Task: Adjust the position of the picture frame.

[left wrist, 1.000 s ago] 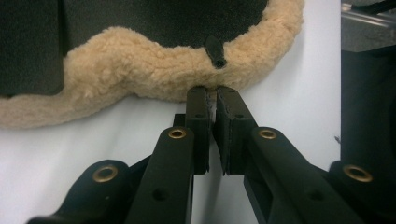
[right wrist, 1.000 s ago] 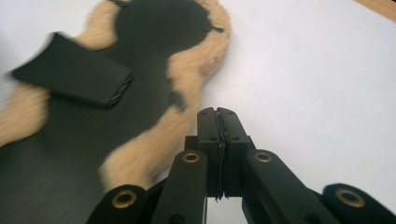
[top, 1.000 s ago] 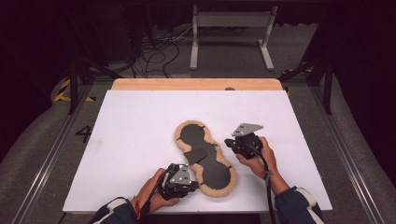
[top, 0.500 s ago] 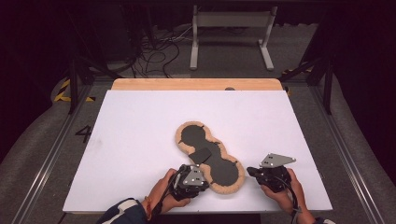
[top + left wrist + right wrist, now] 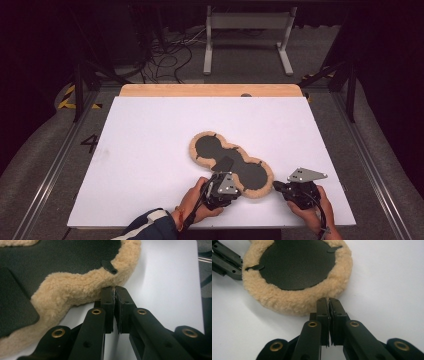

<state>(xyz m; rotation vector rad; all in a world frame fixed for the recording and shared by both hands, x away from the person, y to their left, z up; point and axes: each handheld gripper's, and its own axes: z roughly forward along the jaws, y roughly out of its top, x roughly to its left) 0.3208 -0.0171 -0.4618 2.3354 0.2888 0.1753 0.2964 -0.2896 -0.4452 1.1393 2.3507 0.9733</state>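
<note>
- The white table (image 5: 150, 150) spans the high view, with a strip of bare wood along its far edge.
- A peanut-shaped pad (image 5: 230, 162), black in the middle with a tan fleece rim, lies flat right of the table's centre, slanting toward the near right.
- The left gripper (image 5: 226, 184) sits at the pad's near edge; in the left gripper view its jaws are pressed together with nothing between them, tips touching the fleece rim (image 5: 72, 290).
- The right gripper (image 5: 276, 187) rests just beside the pad's near-right lobe, jaws likewise closed and empty, tips meeting the fleece (image 5: 297, 302).
- Small black tabs (image 5: 255, 267) sit on the rim.
</note>
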